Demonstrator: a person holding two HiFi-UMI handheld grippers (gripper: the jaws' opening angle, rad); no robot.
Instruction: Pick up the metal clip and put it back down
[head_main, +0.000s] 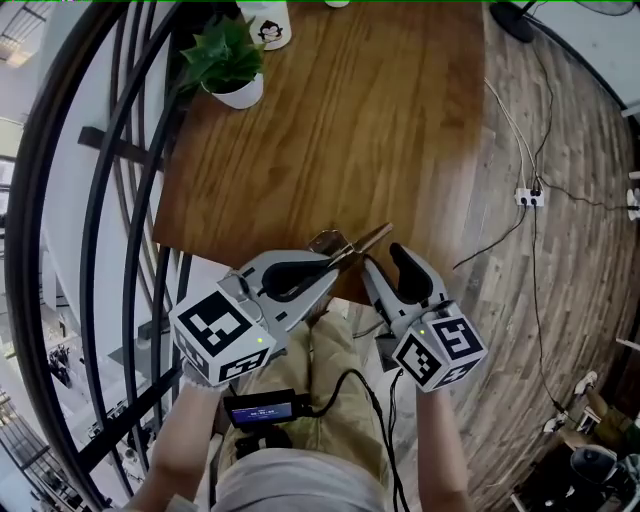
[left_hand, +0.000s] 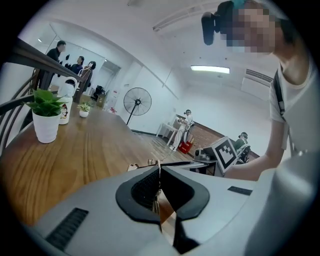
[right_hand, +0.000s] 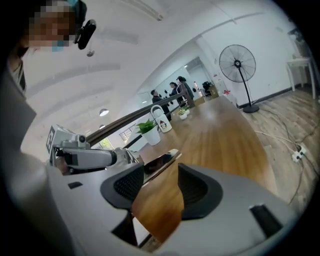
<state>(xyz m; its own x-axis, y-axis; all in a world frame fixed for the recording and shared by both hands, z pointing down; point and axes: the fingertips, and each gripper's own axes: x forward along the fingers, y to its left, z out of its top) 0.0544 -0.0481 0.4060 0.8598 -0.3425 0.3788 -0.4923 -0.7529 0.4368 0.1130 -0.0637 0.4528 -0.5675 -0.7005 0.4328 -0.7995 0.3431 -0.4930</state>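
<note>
The metal clip (head_main: 345, 246) hangs over the near edge of the wooden table (head_main: 330, 130), pinched in my left gripper (head_main: 333, 264), which is shut on it. In the left gripper view the thin metal (left_hand: 159, 186) runs between the pressed black pads, with the clip's ends (left_hand: 148, 163) poking out past the tips. My right gripper (head_main: 388, 262) stands just right of the clip with its jaws wide open. In the right gripper view one arm of the clip (right_hand: 163, 162) lies beside the left pad (right_hand: 126, 186), and neither pad presses on it. The left gripper (right_hand: 85, 157) shows at that view's left.
A potted plant (head_main: 230, 62) and a white mug (head_main: 268, 24) stand at the table's far left. A black railing (head_main: 120, 200) runs along the left side. Cables and a power strip (head_main: 528, 197) lie on the plank floor to the right. A fan (right_hand: 237, 62) stands beyond the table.
</note>
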